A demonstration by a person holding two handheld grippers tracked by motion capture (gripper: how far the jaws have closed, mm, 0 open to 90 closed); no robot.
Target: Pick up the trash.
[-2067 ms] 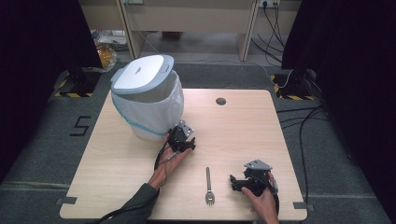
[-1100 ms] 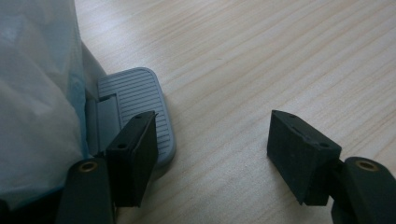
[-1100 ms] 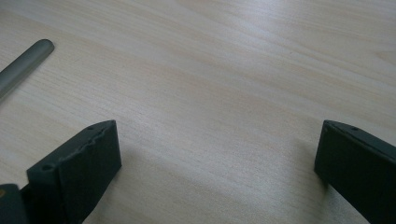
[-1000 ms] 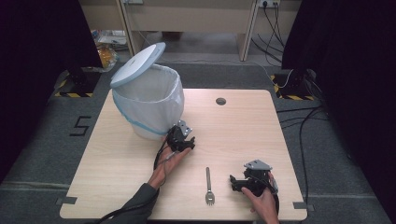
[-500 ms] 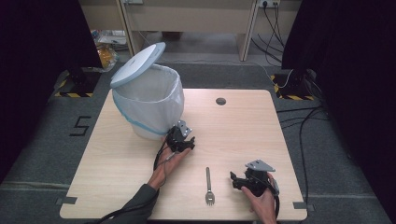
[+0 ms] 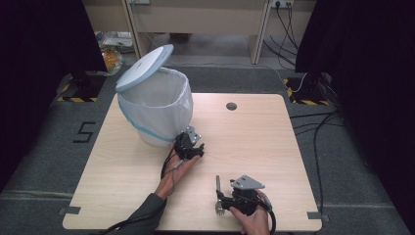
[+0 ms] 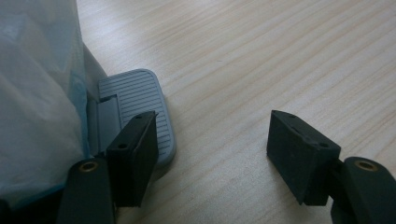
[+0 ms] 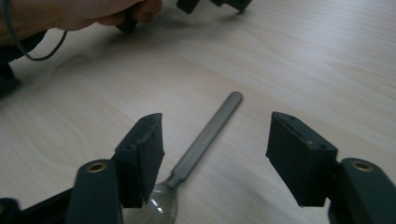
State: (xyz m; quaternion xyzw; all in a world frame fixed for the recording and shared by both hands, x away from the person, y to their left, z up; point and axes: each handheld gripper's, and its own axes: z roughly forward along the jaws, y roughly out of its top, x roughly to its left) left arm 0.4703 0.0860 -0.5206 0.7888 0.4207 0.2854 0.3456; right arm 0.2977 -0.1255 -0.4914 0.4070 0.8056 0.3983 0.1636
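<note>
A white pedal bin [image 6: 156,110] with a plastic liner stands at the table's back left, its lid [image 6: 144,66] tipped up. My left gripper [image 6: 186,145] is at the bin's foot. In the left gripper view its jaws stand apart [image 7: 210,149], and the left one rests on the grey ribbed pedal [image 7: 140,88]. A metal spoon [image 6: 218,185] lies near the front edge. My right gripper [image 6: 226,199] is over it, and its jaws have just been closing. They straddle the spoon's handle [image 8: 210,126] without touching it [image 8: 215,149].
The wooden table [image 6: 254,137] has a round cable hole [image 6: 231,105] at the back. The liner [image 7: 37,93] bulges beside the pedal. The person's left hand [image 8: 79,14] shows across the table from the spoon. Cables and black curtains surround the table.
The bin's lid has swung up from nearly closed. The right gripper has slid left over the spoon and its jaws have narrowed. The left gripper has stayed at the pedal.
</note>
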